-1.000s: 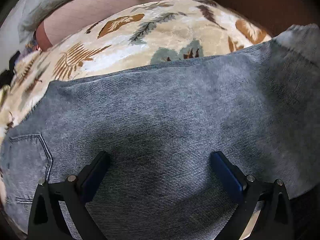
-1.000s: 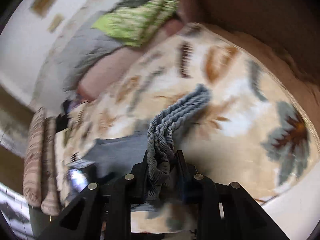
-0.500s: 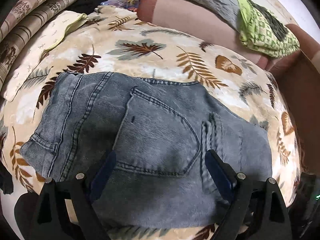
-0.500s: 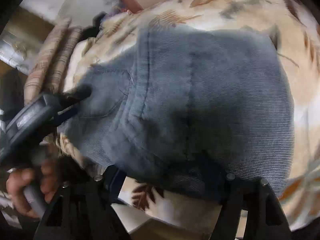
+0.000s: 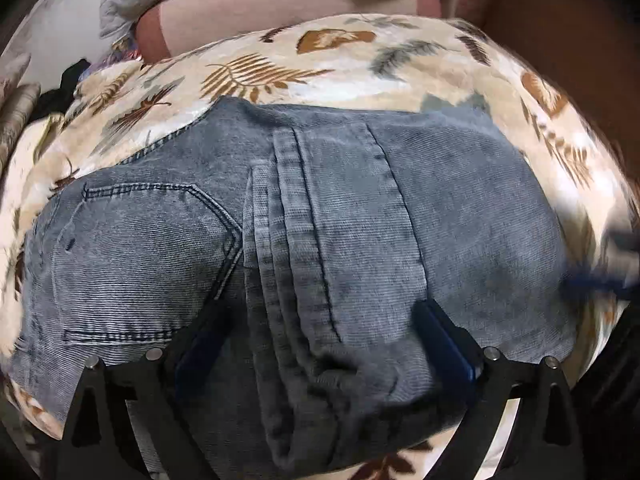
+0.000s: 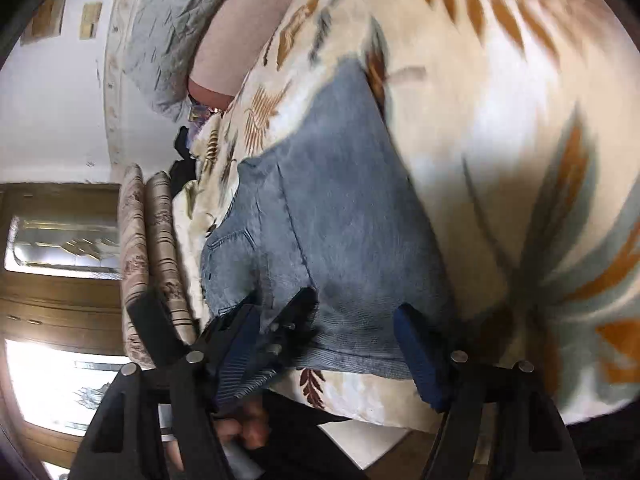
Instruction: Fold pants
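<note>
Left wrist view: the pants (image 5: 320,248), grey-blue corduroy, lie folded into a compact bundle on a bed (image 5: 360,64) covered with a cream spread printed with brown and grey leaves. A back pocket (image 5: 140,256) faces up on the left of the bundle, and a doubled hem or waistband edge runs down its middle. The left gripper (image 5: 324,344) sits low over the near edge of the bundle, its fingers (image 5: 444,336) spread wide with cloth between and beneath them but not pinched. It seems placed there to press or smooth the fold flat, not to lift. At the far right edge a blurred dark shape is probably the other gripper; it is too smeared to be sure. Beyond the bed are a pink cushion (image 5: 256,12), a grey quilt and some green cloth.

Right wrist view: the picture is tilted and blurred. The same bundle of pants (image 6: 340,216) lies on the leaf-print bed (image 6: 500,128), near its edge. The right gripper (image 6: 352,344) hovers at the bundle's near corner with its fingers (image 6: 420,360) wide apart and nothing held. The left gripper (image 6: 280,328) shows at lower left, resting on the cloth. Striped cushions (image 6: 152,248) and a window lie beyond.

Judging from the tidy bundle, the folding looks nearly done, with only a final pat or squaring-up left.
</note>
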Demonstrator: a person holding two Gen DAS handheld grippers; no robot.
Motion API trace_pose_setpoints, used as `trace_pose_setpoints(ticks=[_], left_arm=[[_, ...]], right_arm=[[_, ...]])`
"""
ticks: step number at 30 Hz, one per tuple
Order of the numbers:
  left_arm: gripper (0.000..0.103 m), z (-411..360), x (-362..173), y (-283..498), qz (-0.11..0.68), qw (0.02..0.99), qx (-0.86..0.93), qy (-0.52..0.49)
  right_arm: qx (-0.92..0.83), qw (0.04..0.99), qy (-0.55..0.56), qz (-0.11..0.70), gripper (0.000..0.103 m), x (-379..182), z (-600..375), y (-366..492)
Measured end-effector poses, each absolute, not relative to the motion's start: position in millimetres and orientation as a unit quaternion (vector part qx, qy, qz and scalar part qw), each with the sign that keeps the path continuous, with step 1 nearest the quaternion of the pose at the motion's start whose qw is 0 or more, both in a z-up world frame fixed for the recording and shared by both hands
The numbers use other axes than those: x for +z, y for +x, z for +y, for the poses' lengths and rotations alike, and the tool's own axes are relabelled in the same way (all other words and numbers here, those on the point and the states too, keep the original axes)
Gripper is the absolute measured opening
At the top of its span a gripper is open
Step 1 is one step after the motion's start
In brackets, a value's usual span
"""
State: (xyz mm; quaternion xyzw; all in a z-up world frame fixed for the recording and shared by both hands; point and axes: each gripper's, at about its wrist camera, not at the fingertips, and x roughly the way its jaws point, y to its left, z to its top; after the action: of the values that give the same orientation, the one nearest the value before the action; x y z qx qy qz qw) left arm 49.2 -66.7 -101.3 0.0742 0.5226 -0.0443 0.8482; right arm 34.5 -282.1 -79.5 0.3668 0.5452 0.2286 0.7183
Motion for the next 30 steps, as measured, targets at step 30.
trace_pose_setpoints(ticks=[30], left_arm=[[0.098,-63,-101,50,0.528,0.846,-0.052,0.055]], right_arm=[[0.198,0.738,0.324,0.557,0.077,-83,-286,57]])
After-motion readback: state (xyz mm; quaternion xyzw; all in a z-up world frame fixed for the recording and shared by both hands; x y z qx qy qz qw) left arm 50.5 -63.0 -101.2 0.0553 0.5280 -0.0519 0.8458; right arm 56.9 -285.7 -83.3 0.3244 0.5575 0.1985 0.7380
